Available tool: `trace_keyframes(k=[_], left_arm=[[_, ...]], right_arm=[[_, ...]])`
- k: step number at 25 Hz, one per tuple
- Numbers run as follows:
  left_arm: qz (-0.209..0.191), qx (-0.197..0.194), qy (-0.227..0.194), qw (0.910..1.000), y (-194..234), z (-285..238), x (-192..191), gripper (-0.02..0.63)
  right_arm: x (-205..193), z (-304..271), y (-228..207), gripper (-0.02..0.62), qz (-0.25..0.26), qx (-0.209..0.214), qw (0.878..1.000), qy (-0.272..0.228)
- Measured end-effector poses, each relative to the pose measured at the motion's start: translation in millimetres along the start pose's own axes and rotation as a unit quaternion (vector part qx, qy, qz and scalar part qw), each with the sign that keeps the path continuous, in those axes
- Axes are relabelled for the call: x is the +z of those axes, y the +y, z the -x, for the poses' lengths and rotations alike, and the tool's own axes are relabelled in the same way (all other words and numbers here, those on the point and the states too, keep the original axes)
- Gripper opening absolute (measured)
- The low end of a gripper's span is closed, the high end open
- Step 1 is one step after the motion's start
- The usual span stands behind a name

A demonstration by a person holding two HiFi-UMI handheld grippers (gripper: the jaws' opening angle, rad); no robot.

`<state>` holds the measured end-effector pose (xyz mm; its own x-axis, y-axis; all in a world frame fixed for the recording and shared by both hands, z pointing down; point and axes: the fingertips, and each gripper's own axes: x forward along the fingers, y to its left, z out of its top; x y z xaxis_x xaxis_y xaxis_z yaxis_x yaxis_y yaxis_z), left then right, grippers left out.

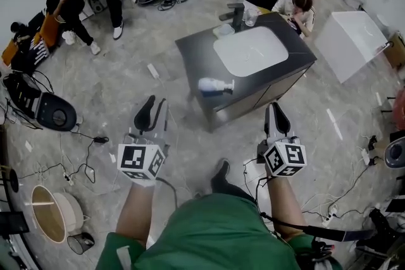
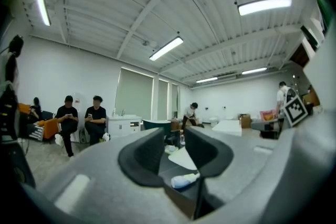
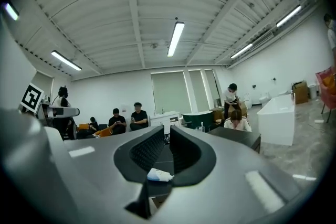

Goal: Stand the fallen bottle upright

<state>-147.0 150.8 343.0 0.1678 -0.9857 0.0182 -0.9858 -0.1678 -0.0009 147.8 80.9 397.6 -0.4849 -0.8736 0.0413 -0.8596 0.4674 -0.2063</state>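
Note:
A white bottle with a blue end (image 1: pixel 215 86) lies on its side at the near left corner of a dark vanity counter (image 1: pixel 196 50). My left gripper (image 1: pixel 156 103) hovers over the floor, short of that corner and to its left. It is open by a small gap and empty, and the bottle (image 2: pixel 185 180) shows low between the jaws of this gripper (image 2: pixel 174 136). My right gripper (image 1: pixel 275 107) hangs in front of the counter's right side. Only a thin slit parts the jaws of this gripper (image 3: pixel 167 134), nothing is held, and the bottle (image 3: pixel 157 175) lies beyond them.
A white sink basin (image 1: pixel 250 50) is set in the counter, with a faucet (image 1: pixel 235 12) and a cup (image 1: pixel 251 17) behind it. A person (image 1: pixel 297 6) crouches behind the counter. A white tub (image 1: pixel 351 41) stands at right, a toilet (image 1: pixel 44 110) and cables (image 1: pixel 88 155) at left.

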Motion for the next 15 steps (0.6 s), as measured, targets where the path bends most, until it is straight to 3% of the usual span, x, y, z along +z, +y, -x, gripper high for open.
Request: trace_keyframes(k=[7,15], left_arm=[[0.001,0.005,0.020,0.9998,1.3,-85.5,-14.9,0.123],[-0.006,0.012,0.043,0.9990,-4.2,-146.3,-31.9,0.129]], right_arm=[[-14.2,-83.2,-38.9,0.020,-0.018,0.028,0.999,0.024],[-37.2,-140.6,-71.9,0.032,-0.040,0.054,0.996,0.056]])
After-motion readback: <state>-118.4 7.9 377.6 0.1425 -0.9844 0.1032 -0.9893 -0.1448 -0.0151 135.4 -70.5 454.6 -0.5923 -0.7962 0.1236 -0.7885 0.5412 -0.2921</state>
